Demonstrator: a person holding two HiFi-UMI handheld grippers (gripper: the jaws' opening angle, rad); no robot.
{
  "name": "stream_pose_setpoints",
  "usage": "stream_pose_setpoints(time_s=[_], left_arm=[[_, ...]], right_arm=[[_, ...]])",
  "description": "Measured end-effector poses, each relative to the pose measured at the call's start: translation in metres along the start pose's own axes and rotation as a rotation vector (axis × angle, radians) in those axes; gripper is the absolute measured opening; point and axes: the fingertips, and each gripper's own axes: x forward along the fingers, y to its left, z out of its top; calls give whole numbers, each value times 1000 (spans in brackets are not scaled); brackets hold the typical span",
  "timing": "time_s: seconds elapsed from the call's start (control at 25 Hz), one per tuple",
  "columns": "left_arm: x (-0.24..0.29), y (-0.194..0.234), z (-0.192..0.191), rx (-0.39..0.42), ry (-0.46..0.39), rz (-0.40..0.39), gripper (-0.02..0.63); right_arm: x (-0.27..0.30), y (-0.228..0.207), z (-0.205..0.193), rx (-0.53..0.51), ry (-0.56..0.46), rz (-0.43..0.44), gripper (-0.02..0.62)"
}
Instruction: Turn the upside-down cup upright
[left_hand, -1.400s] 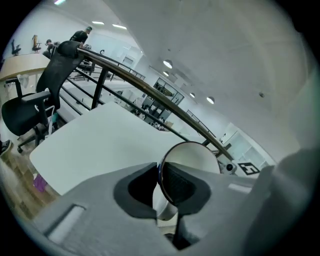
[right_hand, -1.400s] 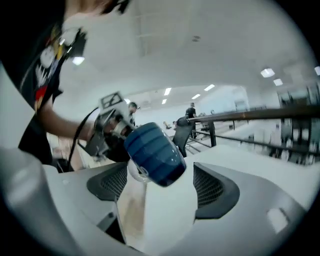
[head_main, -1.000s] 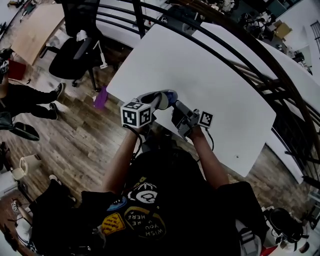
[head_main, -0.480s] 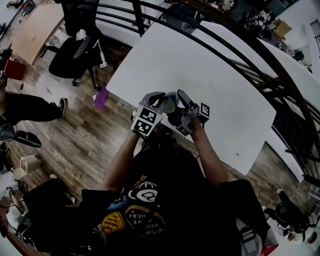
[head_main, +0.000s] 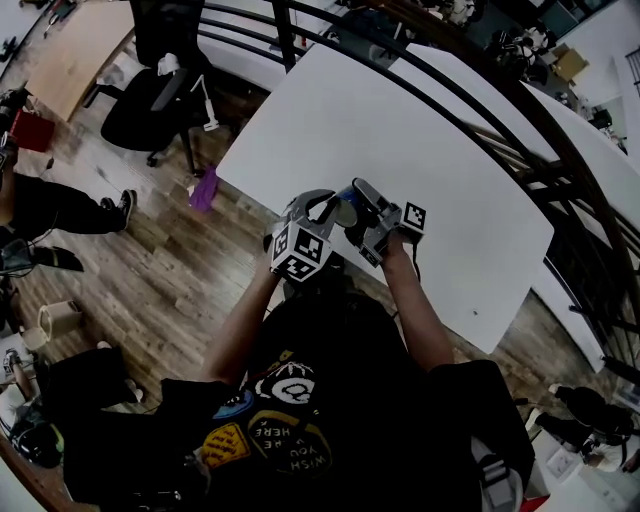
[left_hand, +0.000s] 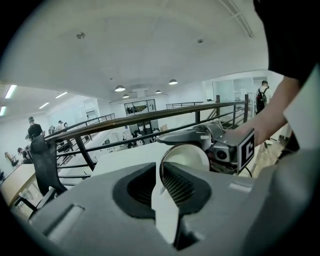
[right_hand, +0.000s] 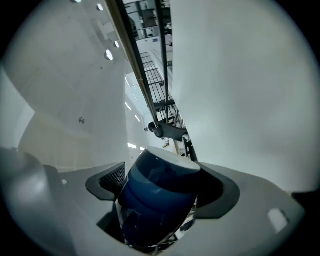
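I judge the glossy blue cup (right_hand: 156, 202) with its white inside slick and breakable; my left tool (left_hand: 162, 186) pinches its rim, while my right tool (right_hand: 162, 192), jaws just closing, clasps its sturdier body.

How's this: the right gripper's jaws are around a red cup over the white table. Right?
Not red. The right gripper view shows the cup is blue. The rest holds: the right gripper has its jaws, which have just been closing, around it over the white table.
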Motion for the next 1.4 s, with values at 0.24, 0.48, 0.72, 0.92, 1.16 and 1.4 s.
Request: stream_pose_setpoints(time_s=[0.24,0.48,0.72,0.92,1.16,1.4], left_arm=[[-15,13,-32,-313,16,41,51],[-3,22,-73,-392,73,82,6],[1,31,-92,-474,111,104,6],[-8,31,-113,-496,121,129,6],[-20,39,-110,-534,87,150,6],[-15,38,-102,-511,70,123,6]], right_arm=[[-4,-13,27,-566,-15,-232,425],[31,-38,53,-1108,65,-386,425],[67,-75,94,-1488,105,-550,423],[99,-87,132,-1793,30,-619,423],[120,-95,159,-1980,47,-669,423],[112,-106,154,-2015,75,-728,417]])
